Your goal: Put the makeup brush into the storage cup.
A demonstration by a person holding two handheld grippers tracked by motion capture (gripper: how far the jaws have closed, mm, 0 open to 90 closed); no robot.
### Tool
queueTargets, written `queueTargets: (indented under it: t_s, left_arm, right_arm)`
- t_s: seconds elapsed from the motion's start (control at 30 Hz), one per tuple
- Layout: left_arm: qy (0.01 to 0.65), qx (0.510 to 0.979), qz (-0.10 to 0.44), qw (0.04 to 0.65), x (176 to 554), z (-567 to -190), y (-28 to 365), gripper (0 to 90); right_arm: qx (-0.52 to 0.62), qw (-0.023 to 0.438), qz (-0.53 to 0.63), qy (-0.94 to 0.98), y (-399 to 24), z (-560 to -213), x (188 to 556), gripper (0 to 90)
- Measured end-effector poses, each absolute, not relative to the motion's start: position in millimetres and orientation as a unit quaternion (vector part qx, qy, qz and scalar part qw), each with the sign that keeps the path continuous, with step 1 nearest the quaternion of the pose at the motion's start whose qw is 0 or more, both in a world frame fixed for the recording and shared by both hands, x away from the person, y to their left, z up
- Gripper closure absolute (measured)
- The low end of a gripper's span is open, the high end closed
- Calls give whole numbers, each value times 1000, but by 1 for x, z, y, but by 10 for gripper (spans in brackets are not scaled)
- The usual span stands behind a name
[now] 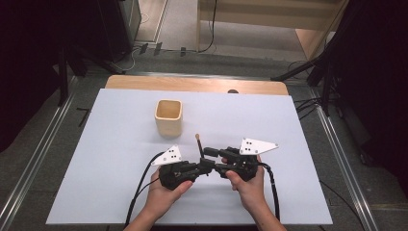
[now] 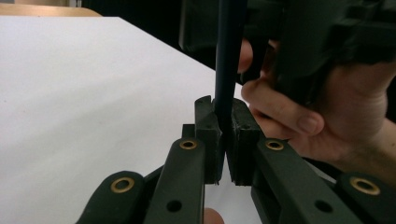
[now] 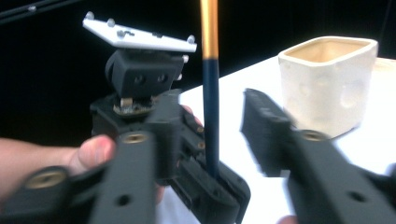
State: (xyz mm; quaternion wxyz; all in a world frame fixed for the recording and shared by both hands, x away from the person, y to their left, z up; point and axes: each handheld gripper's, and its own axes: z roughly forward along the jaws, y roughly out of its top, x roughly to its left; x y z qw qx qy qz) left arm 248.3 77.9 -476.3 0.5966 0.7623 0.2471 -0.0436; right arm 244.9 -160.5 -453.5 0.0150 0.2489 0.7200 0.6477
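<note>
Handover step, near desk's front edge. Left gripper (image 2: 223, 140) pinching brush (image 3: 210, 112) low on its dark handle, brush upright. Right gripper (image 3: 212, 140) spread, jaws off handle. Next, likely: carry brush to cup (image 1: 168, 117), lower in upright.

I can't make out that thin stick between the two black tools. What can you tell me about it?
The stick is a slim rod, dark blue along its lower part, orange-gold higher up, with a small pale tip seen from above. It looks like a brush or pen handle; I can't tell which. It stands nearly upright above the white table, in front of the cream cup. The left hand-held gripper is clamped on its lower end. The right hand-held gripper has its jaws apart around it, not pressing.
</note>
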Motion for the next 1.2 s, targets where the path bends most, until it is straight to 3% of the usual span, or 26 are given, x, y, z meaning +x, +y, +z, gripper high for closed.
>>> queueTargets:
  t_s: [0.07,0.2,0.47,0.7,0.83,0.93,0.97,1.07,1.2]
  left_arm:
    - [247,767,-37,591,248,-477,77,851]
    - [250,778,-22,575,247,-479,74,851]
    - [246,792,-7,558,246,-481,71,852]
    - [240,802,0,548,245,-481,69,852]
    - [239,804,1,545,244,-482,67,852]
    - [235,801,-10,551,244,-482,68,849]
    - [233,799,-17,554,244,-482,68,841]
    - [232,795,-30,560,245,-480,69,637]
    - [236,784,-28,573,244,-475,71,593]
  right_arm:
    - [270,25,641,718,-160,-450,245,468]
    - [284,21,637,717,-160,-447,246,485]
    - [329,50,604,724,-154,-437,241,639]
    - [336,48,602,723,-152,-436,242,691]
    - [330,45,603,725,-152,-433,241,818]
    - [330,54,601,726,-153,-433,240,839]
    - [329,51,603,725,-153,-433,240,840]
    - [327,70,600,726,-154,-431,238,840]
    - [320,71,602,728,-150,-432,236,840]
